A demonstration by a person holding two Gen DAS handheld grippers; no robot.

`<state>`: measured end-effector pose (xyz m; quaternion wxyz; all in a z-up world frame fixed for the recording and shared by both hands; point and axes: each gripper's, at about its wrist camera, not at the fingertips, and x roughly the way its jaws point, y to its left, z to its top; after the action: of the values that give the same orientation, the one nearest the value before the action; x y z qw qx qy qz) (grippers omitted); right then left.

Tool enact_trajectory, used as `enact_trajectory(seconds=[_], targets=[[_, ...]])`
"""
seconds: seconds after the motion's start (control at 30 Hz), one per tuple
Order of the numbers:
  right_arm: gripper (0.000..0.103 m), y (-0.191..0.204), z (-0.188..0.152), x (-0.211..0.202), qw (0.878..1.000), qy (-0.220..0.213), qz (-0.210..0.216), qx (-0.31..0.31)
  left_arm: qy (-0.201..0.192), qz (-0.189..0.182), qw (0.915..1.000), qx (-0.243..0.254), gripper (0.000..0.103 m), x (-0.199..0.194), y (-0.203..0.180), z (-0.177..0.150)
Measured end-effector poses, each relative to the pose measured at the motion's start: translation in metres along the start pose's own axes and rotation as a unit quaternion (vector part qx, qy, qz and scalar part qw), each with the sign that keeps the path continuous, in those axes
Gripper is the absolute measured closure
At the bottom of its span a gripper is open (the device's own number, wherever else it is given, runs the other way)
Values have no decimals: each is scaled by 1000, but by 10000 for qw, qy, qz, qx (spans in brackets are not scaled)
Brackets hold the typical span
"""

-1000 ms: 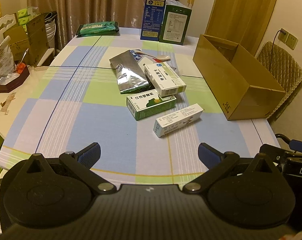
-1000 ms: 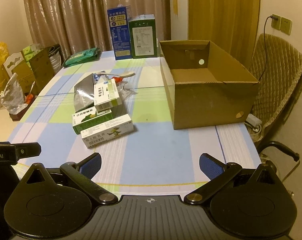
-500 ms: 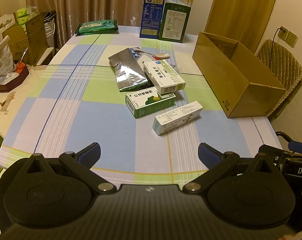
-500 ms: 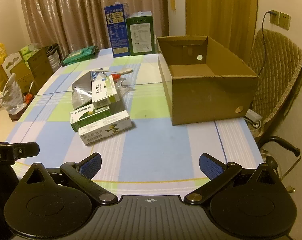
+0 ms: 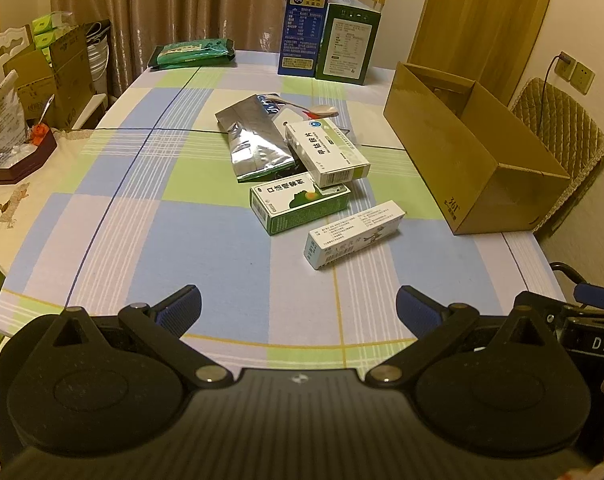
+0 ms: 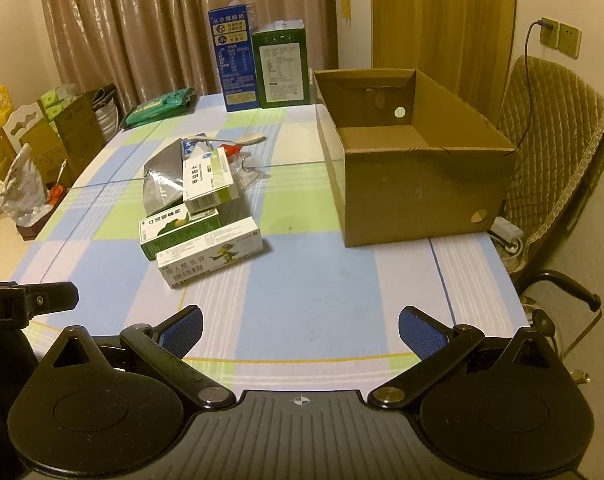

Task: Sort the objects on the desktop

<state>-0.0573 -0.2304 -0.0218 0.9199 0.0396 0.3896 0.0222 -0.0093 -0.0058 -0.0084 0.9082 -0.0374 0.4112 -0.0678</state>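
Note:
A pile lies mid-table: a long white carton [image 5: 354, 234] [image 6: 210, 250] nearest me, a green-and-white carton [image 5: 298, 203] [image 6: 178, 228] behind it, a white medicine box [image 5: 325, 152] [image 6: 208, 179] leaning on top, and a silver foil pouch [image 5: 253, 145] [image 6: 160, 179] with a spoon [image 5: 321, 111] [image 6: 246, 139] behind. An open cardboard box [image 5: 467, 152] [image 6: 411, 156] stands to the right, nothing visible inside it. My left gripper [image 5: 298, 310] and right gripper [image 6: 300, 328] are both open with nothing between the fingers, held over the near table edge, short of the pile.
At the table's far edge stand a tall blue carton [image 5: 303, 22] [image 6: 233, 60] and a green carton [image 5: 347, 50] [image 6: 281, 66]; a green packet [image 5: 192, 52] [image 6: 160, 106] lies far left. A padded chair [image 6: 549, 148] is right of the box. Boxes and bags [image 5: 34, 80] crowd the left side.
Both grippers have edged slightly forward toward the table, so the pile and box look a little nearer. The jaws stay open and no object has moved.

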Motion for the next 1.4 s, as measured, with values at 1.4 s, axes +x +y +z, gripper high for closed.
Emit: enact_trajectory(seconds=[1.4], targets=[[2, -1, -3, 5, 10000, 94, -7, 3, 48, -263, 9987, 442, 1, -1, -2, 5]])
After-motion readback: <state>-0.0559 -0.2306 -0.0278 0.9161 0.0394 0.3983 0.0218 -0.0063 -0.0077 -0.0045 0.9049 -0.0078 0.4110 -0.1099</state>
